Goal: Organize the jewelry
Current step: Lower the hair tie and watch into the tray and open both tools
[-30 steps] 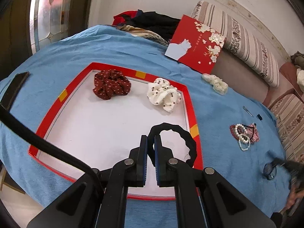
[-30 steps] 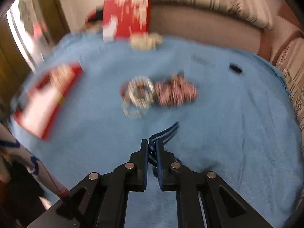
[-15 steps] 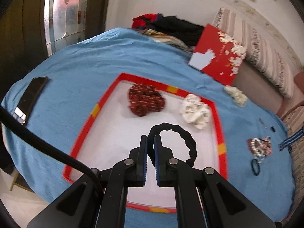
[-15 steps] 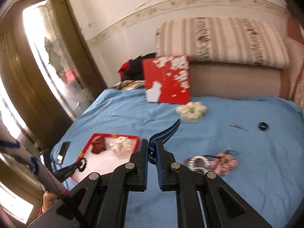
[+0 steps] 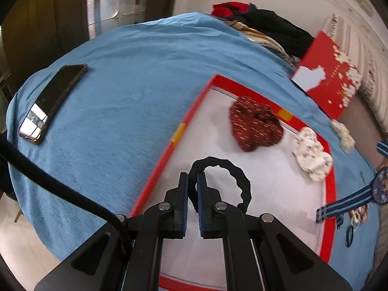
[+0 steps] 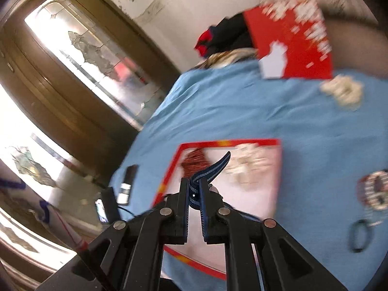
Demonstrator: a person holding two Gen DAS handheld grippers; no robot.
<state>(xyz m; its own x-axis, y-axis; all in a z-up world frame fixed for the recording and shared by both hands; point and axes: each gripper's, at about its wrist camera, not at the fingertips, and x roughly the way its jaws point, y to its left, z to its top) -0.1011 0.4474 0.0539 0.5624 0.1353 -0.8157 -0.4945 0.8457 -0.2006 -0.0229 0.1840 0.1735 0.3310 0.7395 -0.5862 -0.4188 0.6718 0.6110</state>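
My left gripper (image 5: 192, 181) pinches a black scrunchie (image 5: 224, 180) above the near part of the red-rimmed tray (image 5: 191, 111), and my right gripper (image 6: 194, 186) clamps a blue striped strap (image 6: 213, 167) over the same tray. Farther in the tray lie a dark red scrunchie (image 5: 255, 123) and, to its right, a white one (image 5: 311, 152); a phone (image 5: 52, 101) rests far left on the blue cloth (image 5: 126, 80).

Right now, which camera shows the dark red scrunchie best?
The left wrist view: the dark red scrunchie lies sharp and whole in the red-rimmed tray. The right wrist view shows it blurred, partly behind the striped strap.
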